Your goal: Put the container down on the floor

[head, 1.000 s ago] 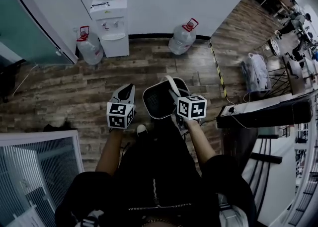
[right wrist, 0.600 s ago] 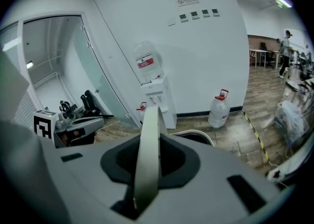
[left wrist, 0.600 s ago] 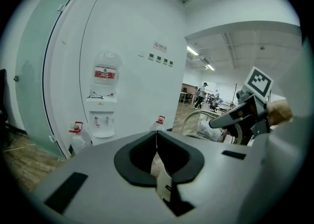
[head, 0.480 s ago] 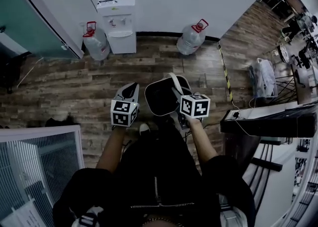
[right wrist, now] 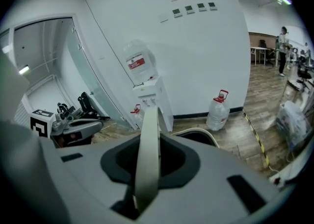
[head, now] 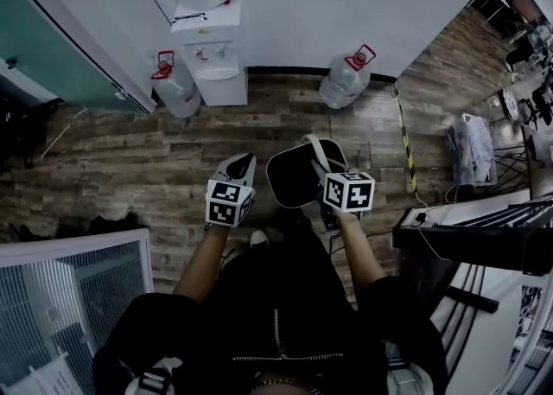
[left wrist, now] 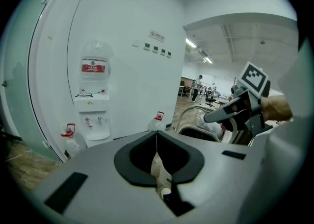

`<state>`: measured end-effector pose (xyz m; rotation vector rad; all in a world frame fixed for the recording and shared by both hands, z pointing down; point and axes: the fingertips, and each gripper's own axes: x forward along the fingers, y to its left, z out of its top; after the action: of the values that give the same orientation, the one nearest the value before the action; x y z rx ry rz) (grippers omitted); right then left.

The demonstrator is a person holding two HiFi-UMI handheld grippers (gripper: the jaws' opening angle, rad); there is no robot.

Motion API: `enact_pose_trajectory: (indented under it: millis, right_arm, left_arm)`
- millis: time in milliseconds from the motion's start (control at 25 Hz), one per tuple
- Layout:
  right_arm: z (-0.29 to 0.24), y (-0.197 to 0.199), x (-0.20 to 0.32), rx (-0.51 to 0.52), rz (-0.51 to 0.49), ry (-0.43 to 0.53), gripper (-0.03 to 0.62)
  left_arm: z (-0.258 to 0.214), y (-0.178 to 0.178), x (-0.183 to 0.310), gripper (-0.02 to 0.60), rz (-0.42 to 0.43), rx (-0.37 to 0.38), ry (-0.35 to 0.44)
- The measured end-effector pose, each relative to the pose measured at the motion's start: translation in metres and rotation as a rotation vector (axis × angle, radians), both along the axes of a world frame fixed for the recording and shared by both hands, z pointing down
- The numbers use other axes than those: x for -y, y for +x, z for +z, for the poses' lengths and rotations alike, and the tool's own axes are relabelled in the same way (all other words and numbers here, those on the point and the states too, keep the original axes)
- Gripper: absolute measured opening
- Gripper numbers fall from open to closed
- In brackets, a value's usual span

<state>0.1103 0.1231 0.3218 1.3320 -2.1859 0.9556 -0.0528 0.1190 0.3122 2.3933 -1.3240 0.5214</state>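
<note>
The container (head: pixel 292 175) is a dark bin with a white rim and a pale bail handle (head: pixel 318 153). It hangs above the wooden floor in front of the person's legs. My right gripper (head: pixel 324 179) is shut on that handle; in the right gripper view the handle band (right wrist: pixel 147 154) runs up between the jaws, with the container rim (right wrist: pixel 202 135) just beyond. My left gripper (head: pixel 243 162) is held beside the container on its left, apart from it. In the left gripper view its jaws (left wrist: pixel 157 142) meet with nothing between them.
A water dispenser (head: pixel 212 47) stands against the white wall, with a water jug (head: pixel 176 86) to its left and another jug (head: pixel 346 82) to its right. A yellow-black floor stripe (head: pixel 404 143) and a dark desk (head: pixel 471 229) lie right. A white cabinet (head: pixel 73 289) is lower left.
In the head view both grippers and the hanging container have drifted right and slightly lower, and the dispenser and jugs look nearer. The right grip on the handle is unchanged.
</note>
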Motion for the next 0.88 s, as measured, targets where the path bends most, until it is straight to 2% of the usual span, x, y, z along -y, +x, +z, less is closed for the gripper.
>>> enact_pose_trajectory:
  millis: [440, 880]
  right_arm:
    - [-0.007, 0.022, 0.105, 0.030, -0.049, -0.002, 0.075]
    - [-0.010, 0.030, 0.181, 0.030, -0.141, 0.020, 0.075]
  left_arm:
    - [-0.018, 0.013, 0.098, 0.015, -0.080, 0.007, 0.022]
    - [-0.021, 0.041, 0.152, 0.015, -0.158, 0.016, 0.037]
